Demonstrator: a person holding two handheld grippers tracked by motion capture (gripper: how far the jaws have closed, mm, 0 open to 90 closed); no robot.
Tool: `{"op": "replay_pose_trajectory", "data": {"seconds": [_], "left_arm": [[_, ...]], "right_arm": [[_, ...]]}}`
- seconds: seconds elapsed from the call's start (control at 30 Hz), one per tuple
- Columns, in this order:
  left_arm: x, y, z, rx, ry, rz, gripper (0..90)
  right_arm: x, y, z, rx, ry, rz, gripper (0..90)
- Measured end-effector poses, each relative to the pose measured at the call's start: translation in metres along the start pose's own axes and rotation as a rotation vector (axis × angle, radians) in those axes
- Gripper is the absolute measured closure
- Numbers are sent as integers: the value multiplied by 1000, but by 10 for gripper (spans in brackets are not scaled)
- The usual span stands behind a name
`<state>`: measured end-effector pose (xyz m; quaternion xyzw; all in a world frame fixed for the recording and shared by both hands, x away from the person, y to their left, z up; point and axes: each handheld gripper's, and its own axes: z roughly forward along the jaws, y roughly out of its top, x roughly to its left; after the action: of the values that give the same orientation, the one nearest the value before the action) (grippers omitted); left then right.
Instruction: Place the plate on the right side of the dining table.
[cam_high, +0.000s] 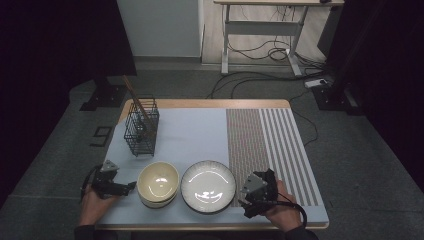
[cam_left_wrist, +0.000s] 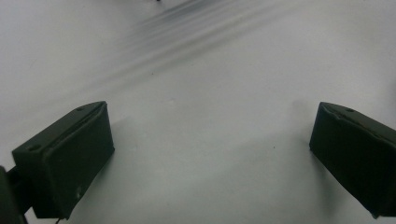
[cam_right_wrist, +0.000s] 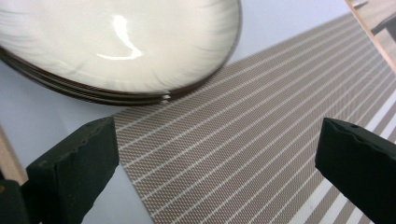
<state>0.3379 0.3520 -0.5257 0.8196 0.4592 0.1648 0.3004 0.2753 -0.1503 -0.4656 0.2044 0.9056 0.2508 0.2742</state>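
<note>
Down near the table's front edge, a glossy white plate (cam_high: 208, 186) with a dark rim lies beside a cream bowl (cam_high: 158, 183). Both the left gripper (cam_left_wrist: 210, 154) and right gripper (cam_right_wrist: 217, 163) gape wide, holding nothing, over a pale mat (cam_high: 190, 135) with a striped brown panel; dark floor surrounds.

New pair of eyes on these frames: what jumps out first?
Two glossy dishes sit side by side at the table's near edge: a cream bowl on the left, a wide white plate on the right. An open gripper flanks each, the left gripper beside the bowl, the right gripper beside the plate on the striped placemat. Behind the bowl stands a black wire basket holding chopsticks.
</note>
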Motion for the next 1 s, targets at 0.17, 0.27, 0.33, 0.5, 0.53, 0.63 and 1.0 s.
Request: {"op": "replay_pose_trajectory", "data": {"seconds": [0.17, 0.27, 0.33, 0.5, 0.53, 0.63, 1.0], "left_arm": [[0, 0, 0, 0, 0, 0, 0], [0, 0, 0, 0, 0, 0, 0], [0, 0, 0, 0, 0, 0, 0], [0, 0, 0, 0, 0, 0, 0], [0, 0, 0, 0, 0, 0, 0], [0, 0, 0, 0, 0, 0, 0], [0, 0, 0, 0, 0, 0, 0]], "right_arm": [[14, 13, -2, 21, -25, -90, 10], [24, 21, -5, 26, -33, -142, 39], [31, 27, -7, 28, -37, -177, 54], [47, 39, -13, 26, -49, -271, 108], [50, 41, -14, 26, -50, -288, 130], [58, 47, -15, 25, -53, -329, 149], [79, 64, -11, 55, -48, -443, 271]]}}
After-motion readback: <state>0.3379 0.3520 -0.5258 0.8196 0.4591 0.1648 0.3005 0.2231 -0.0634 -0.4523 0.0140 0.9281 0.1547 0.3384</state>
